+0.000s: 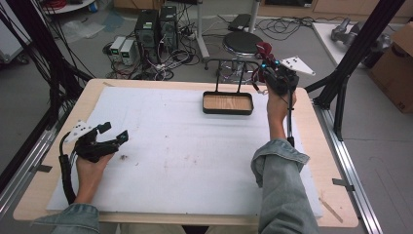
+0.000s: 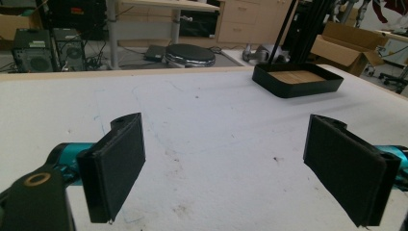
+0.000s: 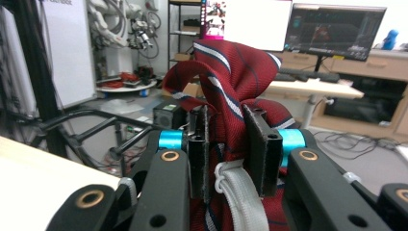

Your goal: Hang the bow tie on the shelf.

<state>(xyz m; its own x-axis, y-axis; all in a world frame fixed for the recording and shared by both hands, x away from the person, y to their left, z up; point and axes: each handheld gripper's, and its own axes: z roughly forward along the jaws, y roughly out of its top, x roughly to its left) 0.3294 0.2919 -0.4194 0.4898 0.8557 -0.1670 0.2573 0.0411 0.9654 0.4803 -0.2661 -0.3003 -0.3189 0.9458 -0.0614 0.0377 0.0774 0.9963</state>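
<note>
A dark red tie [image 3: 226, 62] with white and blue stripes is bunched between the jaws of my right gripper [image 3: 226, 118], which is shut on it. In the high view that right gripper [image 1: 267, 67] is held up past the table's far edge, and the tie [image 1: 265, 48] sticks out above it. Just to its left stands a black tray [image 1: 228, 111] with a wooden floor, from which thin black rods [image 1: 215, 78] rise to a crossbar. My left gripper [image 1: 115, 131] rests low at the table's left, open and holding nothing. Its pads [image 2: 115, 163] stand wide apart, aimed toward the tray [image 2: 298, 89].
A white foam sheet [image 1: 185, 151] with a few dark specks covers the wooden table [image 1: 321, 161]. Beyond the far edge are a round black stool [image 1: 242, 43], computer towers [image 1: 156, 27] and loose cables. Black frame posts [image 1: 355, 44] rise at the right, with cardboard boxes [image 1: 397, 63] behind.
</note>
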